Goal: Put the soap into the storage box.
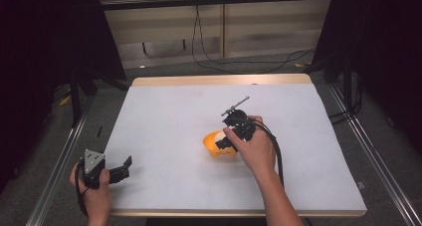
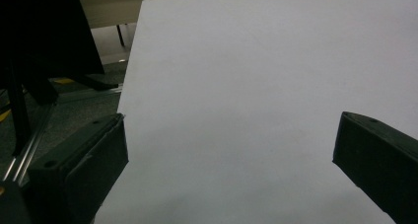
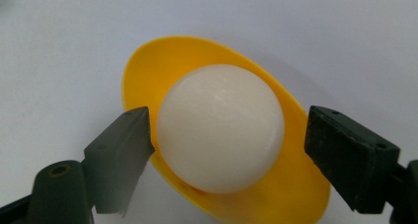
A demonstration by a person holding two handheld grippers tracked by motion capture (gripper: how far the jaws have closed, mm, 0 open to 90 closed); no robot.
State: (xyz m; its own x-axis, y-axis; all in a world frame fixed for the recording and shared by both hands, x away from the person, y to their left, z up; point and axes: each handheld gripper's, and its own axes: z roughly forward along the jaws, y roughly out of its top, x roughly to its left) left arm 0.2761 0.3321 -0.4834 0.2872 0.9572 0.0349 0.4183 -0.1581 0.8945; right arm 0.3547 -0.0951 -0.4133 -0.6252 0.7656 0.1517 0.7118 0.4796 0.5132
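Right gripper (image 3: 224, 135): jaws parted, standing either side of a white ball (image 3: 221, 128) that sits in a yellow bowl (image 3: 296, 184). One jaw's tip lies right at the ball's side over the bowl's rim — contact or a sliver of gap, cannot tell; the other jaw stands clearly off the ball with yellow showing between. No squeeze on the ball, so the grip reads as released. The ball is round, smooth, matt white, and takes up most of the bowl's hollow; the bowl's rim shows all round it, widest on the far side and toward the clear jaw.

High view: the right hand (image 1: 256, 149) holds the right gripper (image 1: 226, 141) low over the bowl (image 1: 213, 145), which rests on the white table (image 1: 164, 116) a little right of centre, nearer the person than the far edge. The gripper's cable loops back along the forearm.

Left gripper (image 1: 124, 167) — held in the left hand (image 1: 92, 183) at the near left corner of the table, well apart from the bowl. In the left gripper view (image 2: 229, 145) its jaws stand wide with bare table surface between them, nothing held.

Beyond the table: grey floor, dark curtains left and right, loose cables at the back wall.
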